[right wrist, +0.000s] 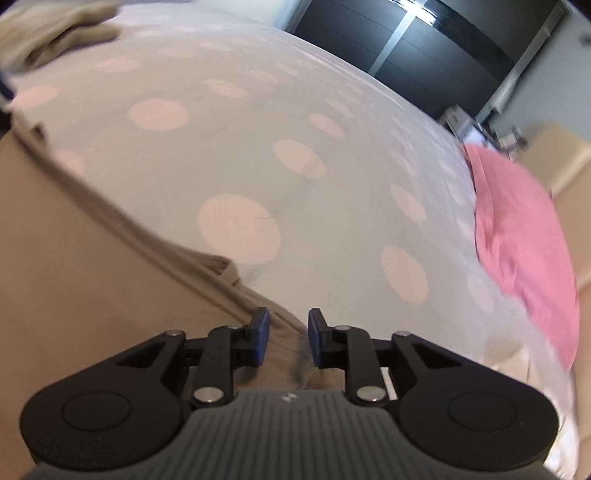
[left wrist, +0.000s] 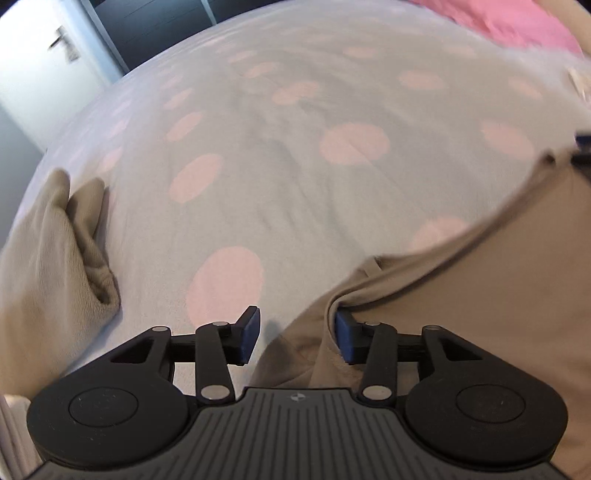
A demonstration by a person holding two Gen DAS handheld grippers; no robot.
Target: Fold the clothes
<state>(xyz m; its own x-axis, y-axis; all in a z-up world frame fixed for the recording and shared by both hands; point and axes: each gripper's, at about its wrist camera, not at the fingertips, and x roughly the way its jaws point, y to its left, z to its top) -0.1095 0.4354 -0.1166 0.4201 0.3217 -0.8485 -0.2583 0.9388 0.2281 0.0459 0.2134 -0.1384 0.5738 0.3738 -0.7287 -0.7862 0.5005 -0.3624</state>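
A beige garment (left wrist: pixel 480 280) lies on the white bedsheet with pink dots (left wrist: pixel 295 166). In the left wrist view my left gripper (left wrist: pixel 297 338) is open, its blue pads apart over the garment's edge fold, which lies between them and touches the right pad. Another beige cloth piece (left wrist: pixel 62 236) lies bunched at the left. In the right wrist view my right gripper (right wrist: pixel 287 339) is open, its pads a short way apart over the beige garment's (right wrist: pixel 81 266) edge. The sheet (right wrist: pixel 295 147) spreads beyond it.
A pink cloth (right wrist: pixel 524 240) lies at the bed's right side, also at the top right in the left wrist view (left wrist: pixel 517 22). Dark cabinets (right wrist: pixel 406 48) and a white door (left wrist: pixel 44 62) stand beyond the bed.
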